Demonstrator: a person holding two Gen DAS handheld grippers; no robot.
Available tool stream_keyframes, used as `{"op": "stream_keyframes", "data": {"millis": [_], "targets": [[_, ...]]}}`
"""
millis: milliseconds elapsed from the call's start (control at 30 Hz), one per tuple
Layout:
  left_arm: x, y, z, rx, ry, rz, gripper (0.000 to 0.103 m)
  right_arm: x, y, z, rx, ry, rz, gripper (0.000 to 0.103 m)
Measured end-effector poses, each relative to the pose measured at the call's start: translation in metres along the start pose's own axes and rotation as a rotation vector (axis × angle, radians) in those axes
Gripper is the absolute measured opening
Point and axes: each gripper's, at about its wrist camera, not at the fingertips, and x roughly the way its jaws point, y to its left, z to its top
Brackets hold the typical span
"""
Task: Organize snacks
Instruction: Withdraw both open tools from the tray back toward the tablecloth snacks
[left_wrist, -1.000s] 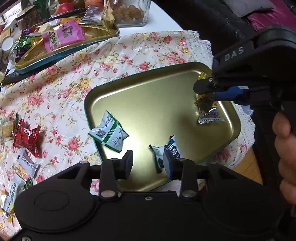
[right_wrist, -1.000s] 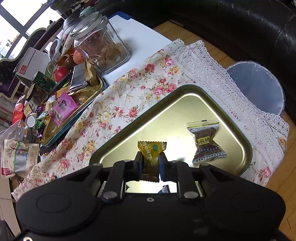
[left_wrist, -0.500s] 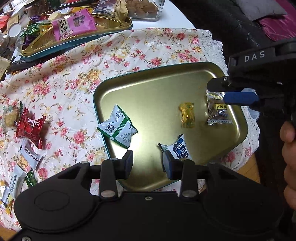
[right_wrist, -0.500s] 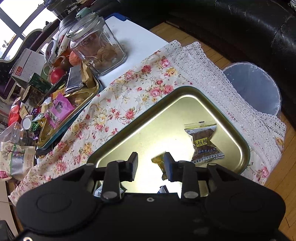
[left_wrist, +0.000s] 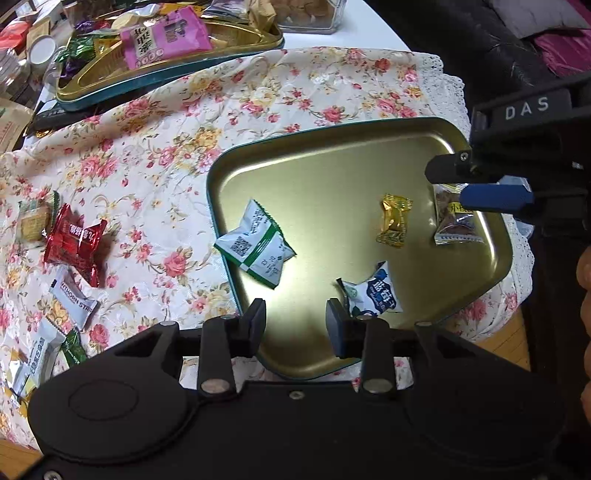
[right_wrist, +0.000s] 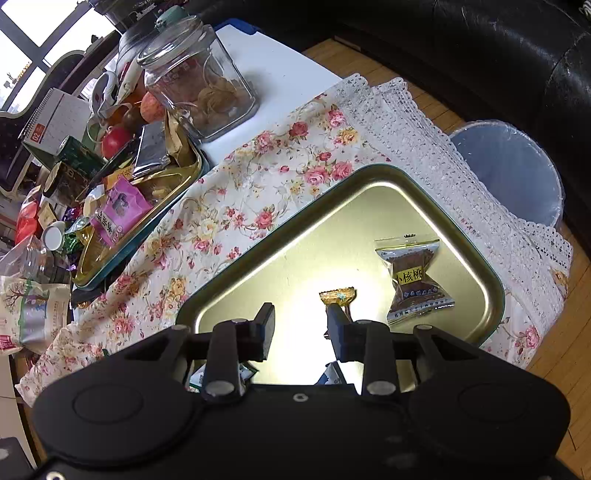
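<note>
Gold-wrapped candy (left_wrist: 393, 220) lies loose on the brass tray (left_wrist: 332, 155), mostly hidden behind my right gripper's (right_wrist: 301, 325) spread, empty fingers. Beside it on the tray, the brown walnut packet (right_wrist: 412, 282) is half covered in the left view. My left gripper (left_wrist: 295, 321) is spread too, masking the blue packet's (left_wrist: 373, 291) edge.

both wrist views steeply downward, close, sharing gold tray (left_wrist: 369, 140)

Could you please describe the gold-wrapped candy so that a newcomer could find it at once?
On the floral tablecloth lies a gold tray holding four snacks. The gold-wrapped candy lies between the green-and-white packet and the clear walnut packet, the only all-gold wrapper there.
</note>
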Motion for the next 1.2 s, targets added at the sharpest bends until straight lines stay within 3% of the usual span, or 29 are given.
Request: {"op": "stream_keyframes", "data": {"millis": [367, 633, 867, 1033, 1200], "targets": [[-0.009, 0.034, 0.007, -0.109, -0.008, 0.071, 0.044, 0.007, 0.023, -0.007, -0.051, 0.035, -0.017, 0.034], [-0.023, 0.066, 0.005, -0.162, -0.049, 0.154, 0.045, 0.013, 0.056, -0.019, -0.096, 0.061, -0.017, 0.034], [-0.035, 0.103, 0.0, -0.244, -0.059, 0.174, 0.045, 0.02, 0.092, -0.034, -0.15, 0.085, 0.002, 0.034], [-0.039, 0.129, -0.007, -0.27, -0.077, 0.278, 0.045, 0.023, 0.117, -0.047, -0.198, 0.108, 0.019, 0.034], [-0.04, 0.159, -0.016, -0.311, -0.064, 0.294, 0.045, 0.03, 0.138, -0.061, -0.243, 0.129, 0.015, 0.034]]}}
